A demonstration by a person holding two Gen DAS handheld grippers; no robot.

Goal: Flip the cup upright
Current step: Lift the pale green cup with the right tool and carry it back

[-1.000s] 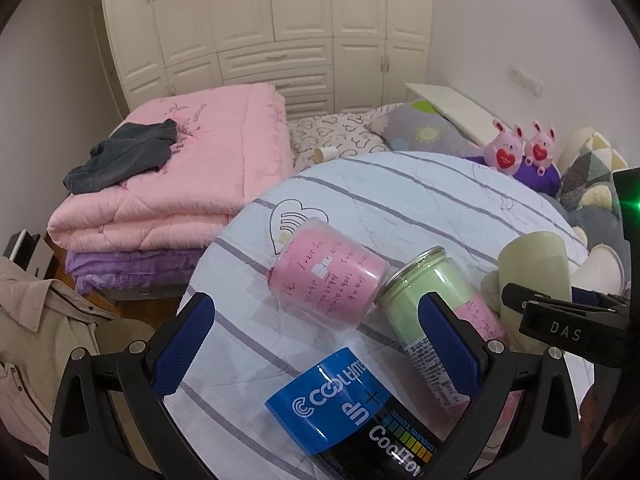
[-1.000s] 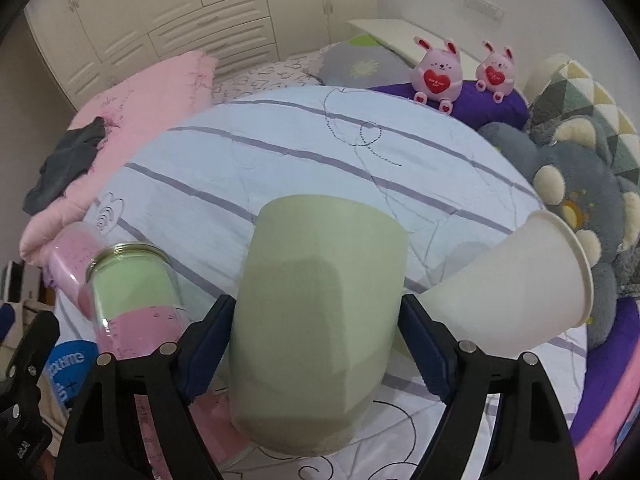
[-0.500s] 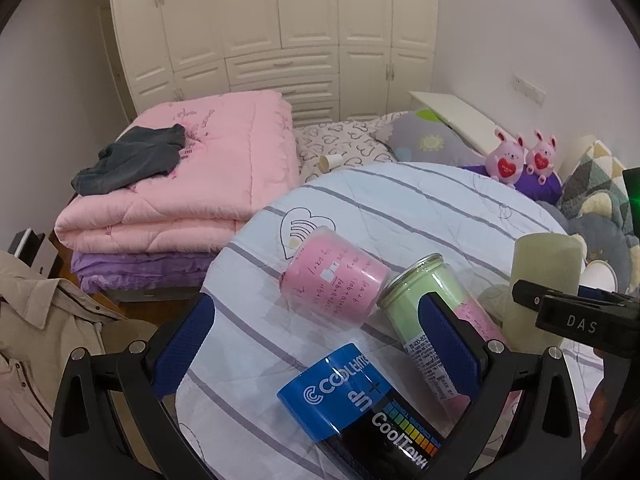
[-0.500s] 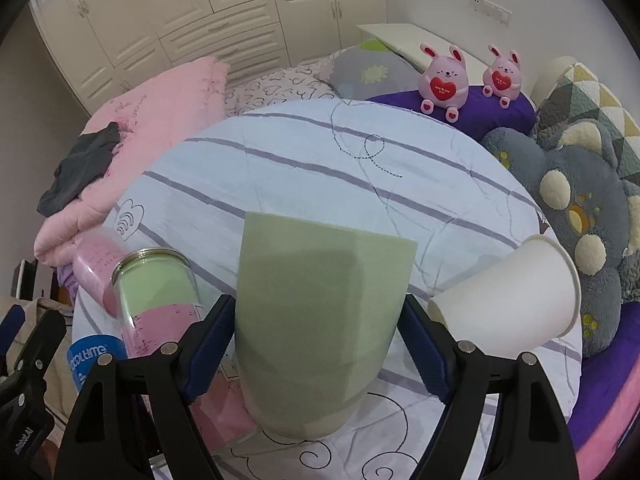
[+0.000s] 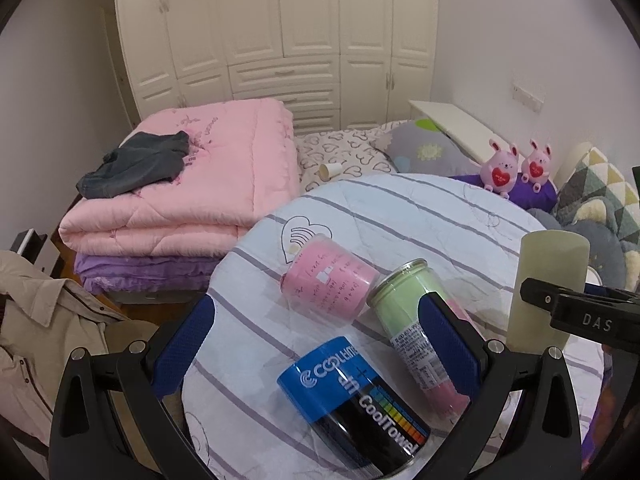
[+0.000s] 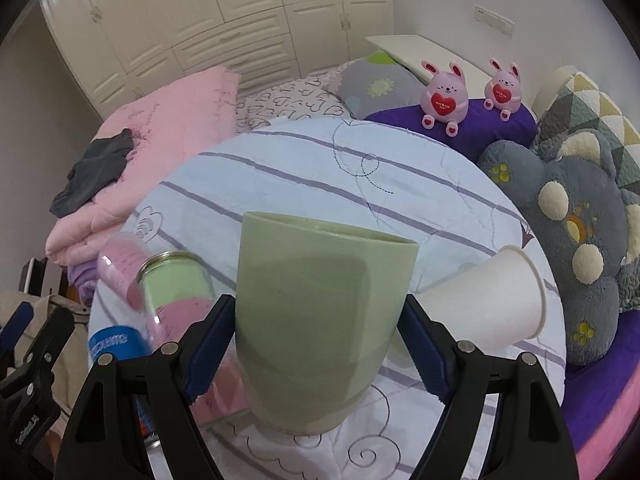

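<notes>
The right gripper (image 6: pixel 316 344) has its blue fingers (image 6: pixel 210 338) pressed against both sides of the green cup (image 6: pixel 320 320), which stands mouth-up with its base at the round desk (image 6: pixel 304 168) in its striped cloth. Just to the cup's right a white paper cup (image 6: pixel 492 300) lies on its side, mouth pointing away from the cup. To the left lie a green-and-pink jar (image 6: pixel 176 296) and a pink container (image 6: pixel 120 264).

The left gripper (image 5: pixel 324 344) hovers with its fingers (image 5: pixel 448 340) spread wide and nothing between them, above a blue-and-black CoolTowel can (image 5: pixel 360 404) lying flat. The jar sits partly behind its right finger.

Beyond the desk are a folded pink quilt (image 5: pixel 208 184) with a dark garment (image 5: pixel 136 164), white wardrobes (image 5: pixel 280 40), two pink bunny toys (image 6: pixel 444 96) and a gray plush cushion (image 6: pixel 568 232).

Only the left view shows the can's label; there the green cup appears upright at the far right edge, with the paper cup hidden behind it.
</notes>
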